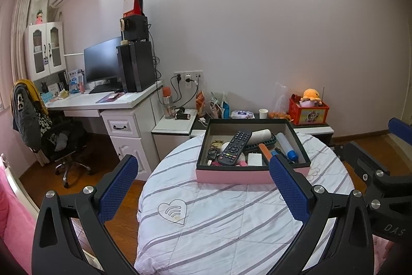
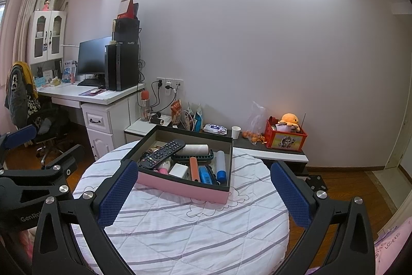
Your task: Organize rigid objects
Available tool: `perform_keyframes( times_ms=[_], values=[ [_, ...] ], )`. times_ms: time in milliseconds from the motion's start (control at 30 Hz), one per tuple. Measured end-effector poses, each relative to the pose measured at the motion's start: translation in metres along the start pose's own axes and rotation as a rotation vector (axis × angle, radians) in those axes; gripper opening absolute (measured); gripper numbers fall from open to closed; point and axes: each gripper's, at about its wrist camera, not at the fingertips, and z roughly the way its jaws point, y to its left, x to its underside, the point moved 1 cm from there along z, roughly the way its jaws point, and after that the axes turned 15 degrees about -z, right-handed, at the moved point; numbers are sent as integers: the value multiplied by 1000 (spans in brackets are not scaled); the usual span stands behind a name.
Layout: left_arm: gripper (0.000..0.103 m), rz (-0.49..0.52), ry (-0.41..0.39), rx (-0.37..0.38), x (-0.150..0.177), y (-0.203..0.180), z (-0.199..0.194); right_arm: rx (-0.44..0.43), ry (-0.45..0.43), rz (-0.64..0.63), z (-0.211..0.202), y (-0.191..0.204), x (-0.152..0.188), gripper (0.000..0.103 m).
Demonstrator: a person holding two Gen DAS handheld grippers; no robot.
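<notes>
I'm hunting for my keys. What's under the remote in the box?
The remote lies on keys, something pink and a white roll in the box. Anything flat beneath it is hidden.

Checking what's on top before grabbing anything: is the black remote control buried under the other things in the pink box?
No, the black remote control lies on top of the clutter in the pink box, fully exposed with its buttons facing up.

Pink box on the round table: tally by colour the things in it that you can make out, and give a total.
In the pink box, as far as can be told:
Black: 1, remote
White: 3, roll, charger, tube with blue cap
Orange: 1, stick
Blue: 1, flat case
Green: 1, tray
Total: 7; more lies hidden underneath.
</notes>
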Motion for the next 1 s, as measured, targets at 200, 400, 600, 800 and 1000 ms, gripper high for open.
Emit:
perform_keyframes(
  times_ms=[200, 400, 600, 800, 1000],
  values=[
    [103, 5, -3, -5, 1, 2, 2, 1, 1, 0, 2, -1, 0, 103],
    [103, 9, -3, -9, 2, 2, 2, 2, 2, 0, 4, -1, -1, 103],
    [103, 9, -3, -11, 2, 2, 3, 0, 2, 1, 5, 1, 0, 103],
    [103, 7, -5, -11, 2, 2, 2, -1, 4, 1, 5, 1, 0, 103],
    [103, 7, -23, -17, 3, 0, -6, -3, 3, -1, 3, 2, 1, 103]
  ],
)
